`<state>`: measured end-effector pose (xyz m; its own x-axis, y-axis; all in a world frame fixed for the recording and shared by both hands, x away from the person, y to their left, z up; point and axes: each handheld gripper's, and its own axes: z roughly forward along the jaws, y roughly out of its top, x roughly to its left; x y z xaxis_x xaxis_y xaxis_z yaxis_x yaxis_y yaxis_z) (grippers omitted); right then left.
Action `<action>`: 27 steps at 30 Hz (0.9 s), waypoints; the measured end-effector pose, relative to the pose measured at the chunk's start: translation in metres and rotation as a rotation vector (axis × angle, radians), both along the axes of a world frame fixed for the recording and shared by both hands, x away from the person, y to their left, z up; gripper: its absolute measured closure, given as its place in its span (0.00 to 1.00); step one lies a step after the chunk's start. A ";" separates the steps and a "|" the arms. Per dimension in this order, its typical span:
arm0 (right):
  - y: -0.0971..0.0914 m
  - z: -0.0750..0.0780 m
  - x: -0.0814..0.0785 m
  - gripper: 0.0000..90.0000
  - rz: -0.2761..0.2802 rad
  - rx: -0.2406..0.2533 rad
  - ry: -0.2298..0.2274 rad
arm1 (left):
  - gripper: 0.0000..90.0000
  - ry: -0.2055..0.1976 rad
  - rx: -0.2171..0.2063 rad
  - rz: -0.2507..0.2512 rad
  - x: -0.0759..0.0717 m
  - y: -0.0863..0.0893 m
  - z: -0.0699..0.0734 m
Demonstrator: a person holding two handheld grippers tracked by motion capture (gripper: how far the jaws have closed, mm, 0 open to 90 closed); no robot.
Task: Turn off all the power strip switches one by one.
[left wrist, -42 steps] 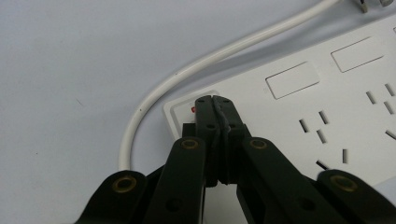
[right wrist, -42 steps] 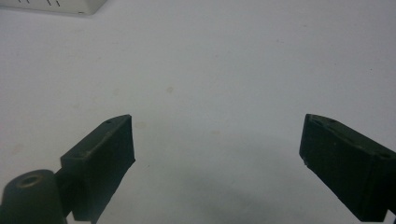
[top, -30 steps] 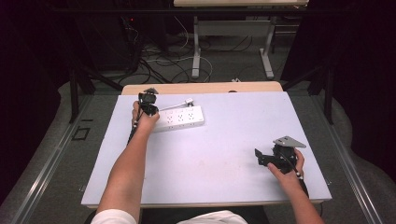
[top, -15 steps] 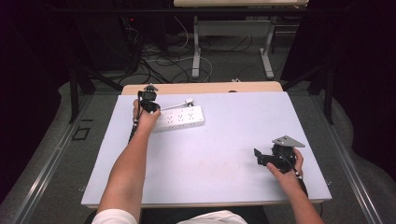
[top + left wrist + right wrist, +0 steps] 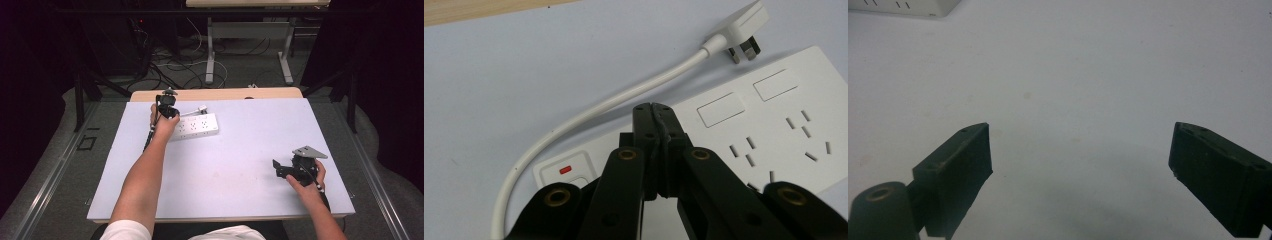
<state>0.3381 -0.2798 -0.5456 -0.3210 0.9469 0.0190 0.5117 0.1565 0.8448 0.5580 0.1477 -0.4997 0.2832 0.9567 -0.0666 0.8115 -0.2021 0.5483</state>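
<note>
Pale blue-grey worktop (image 5: 240, 165) stretching out in front of me, matte, with a few faint smudges near its middle. Along its far edge runs a light wooden strip (image 5: 225, 94), bare. Beyond that, on the grey floor (image 5: 60, 165), a tangle of dark and white cables (image 5: 175, 67) lies loose around the white legs of another desk (image 5: 210, 55) at the back. A dark metal stand (image 5: 82, 92) rises off to the left, and a small square floor hatch (image 5: 86, 143) sits beside the worktop's left edge.
</note>
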 end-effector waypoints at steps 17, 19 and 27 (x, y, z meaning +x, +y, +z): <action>-0.001 0.000 -0.002 0.10 0.006 0.008 0.002 | 1.00 0.016 0.001 -0.007 0.007 -0.015 -0.010; -0.001 0.000 -0.002 0.10 0.007 0.010 0.004 | 1.00 0.017 0.000 -0.012 0.007 -0.019 -0.012; 0.000 0.000 -0.001 0.10 0.006 0.010 0.007 | 1.00 0.019 0.000 -0.004 0.008 -0.019 -0.015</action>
<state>0.3373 -0.2794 -0.5453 -0.3261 0.9448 0.0310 0.5170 0.1508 0.8426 0.5663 0.1287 -0.5149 0.2859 0.9556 -0.0717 0.8208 -0.2056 0.5329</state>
